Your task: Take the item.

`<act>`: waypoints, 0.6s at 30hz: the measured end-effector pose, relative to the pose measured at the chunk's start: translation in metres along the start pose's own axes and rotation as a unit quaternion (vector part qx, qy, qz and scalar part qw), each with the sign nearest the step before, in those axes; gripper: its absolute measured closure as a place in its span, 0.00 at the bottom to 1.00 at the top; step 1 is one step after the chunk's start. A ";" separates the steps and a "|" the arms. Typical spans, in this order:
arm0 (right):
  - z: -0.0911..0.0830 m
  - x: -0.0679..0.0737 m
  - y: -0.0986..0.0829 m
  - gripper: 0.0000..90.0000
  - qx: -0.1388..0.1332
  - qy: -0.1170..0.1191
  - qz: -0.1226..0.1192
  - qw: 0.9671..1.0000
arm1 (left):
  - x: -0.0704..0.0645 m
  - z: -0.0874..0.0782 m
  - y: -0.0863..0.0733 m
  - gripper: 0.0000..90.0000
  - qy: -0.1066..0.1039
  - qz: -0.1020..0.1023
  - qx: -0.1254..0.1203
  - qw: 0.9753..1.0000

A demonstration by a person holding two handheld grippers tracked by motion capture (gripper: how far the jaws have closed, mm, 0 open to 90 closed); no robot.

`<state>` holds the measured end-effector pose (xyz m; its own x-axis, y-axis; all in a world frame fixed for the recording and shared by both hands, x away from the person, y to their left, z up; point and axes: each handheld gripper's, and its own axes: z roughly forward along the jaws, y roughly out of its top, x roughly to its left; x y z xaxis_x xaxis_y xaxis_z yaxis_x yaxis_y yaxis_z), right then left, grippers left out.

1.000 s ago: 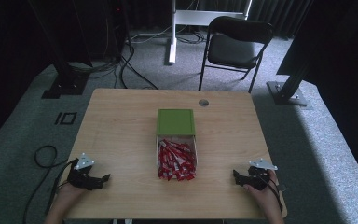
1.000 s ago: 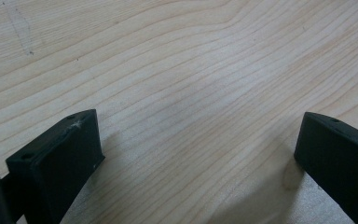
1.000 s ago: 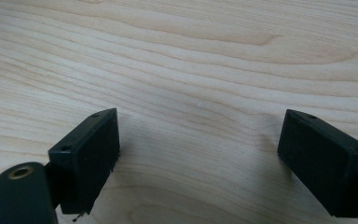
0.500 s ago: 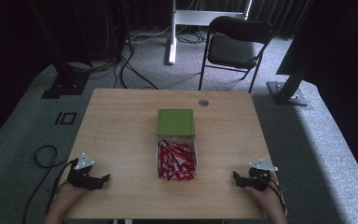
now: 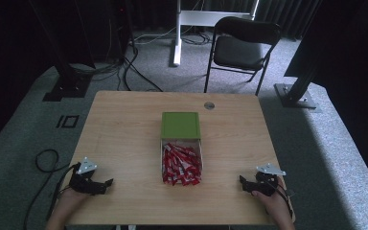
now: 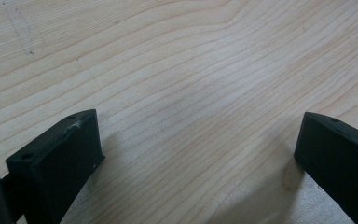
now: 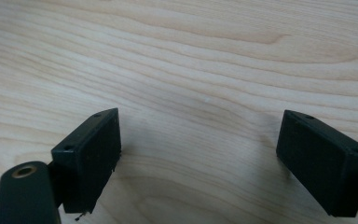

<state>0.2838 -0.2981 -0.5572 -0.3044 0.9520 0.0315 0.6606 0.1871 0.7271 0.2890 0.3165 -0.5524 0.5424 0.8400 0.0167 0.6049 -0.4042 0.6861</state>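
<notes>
High view, nearest edge first: the person's two hands rest on the near part of the wooden worktop (image 5: 124, 129), each holding a gripper. The left gripper (image 5: 106, 183) lies near the worktop's near left corner, well to the left of the clear box (image 5: 163, 160) of red sachets (image 5: 182, 164), with its grey three-cornered plate on top and a black cable (image 5: 45, 160) looping off the worktop edge onto the grey carpet (image 5: 24, 143). The right gripper (image 5: 242, 182) lies near the near right corner, well to the right of that box, its jaws pointing inward toward it. Left gripper view shows the left gripper (image 6: 196, 158) with its black jaws spread wide apart over bare wood grain, grasping nothing. Right gripper view shows the right gripper (image 7: 198, 158) the same way, jaws released and wide, with bare wood between them. At the middle of the worktop sits the clear box, heaped with red sachets, and touching its far end lies a green lid (image 5: 180, 125), flat on the wood. Beyond the lid, close to the worktop's far edge, is a small round grommet (image 5: 209, 105). Farther still, past the worktop and to the right of the box's line, a black folding chair (image 5: 242, 48) stands on the carpet, and a white stand leg (image 5: 177, 33) rises behind it to the left.
</notes>
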 end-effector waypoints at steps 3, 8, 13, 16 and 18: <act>-0.001 0.002 0.003 0.15 -0.003 -0.002 -0.002 1.000 | 0.000 0.000 0.000 0.02 0.000 0.000 0.000 1.000; -0.005 0.003 0.009 0.15 -0.012 0.000 0.001 1.000 | 0.000 0.000 0.000 0.02 0.000 0.000 0.000 1.000; -0.010 0.006 0.018 0.15 -0.020 0.004 0.005 1.000 | 0.000 0.000 0.000 0.02 0.000 0.000 0.000 1.000; -0.013 0.007 0.022 0.15 -0.025 0.007 0.005 1.000 | 0.000 0.000 0.000 0.02 0.000 0.000 0.000 1.000; -0.015 0.008 0.025 0.15 -0.028 0.007 0.002 1.000 | 0.000 0.000 0.000 0.02 0.000 0.000 0.000 1.000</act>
<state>0.2876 -0.2889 -0.5289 -0.3115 0.9492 0.0435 0.6227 0.1693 0.7639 0.2889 0.3165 -0.5524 0.5424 0.8400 0.0168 0.6048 -0.4043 0.6861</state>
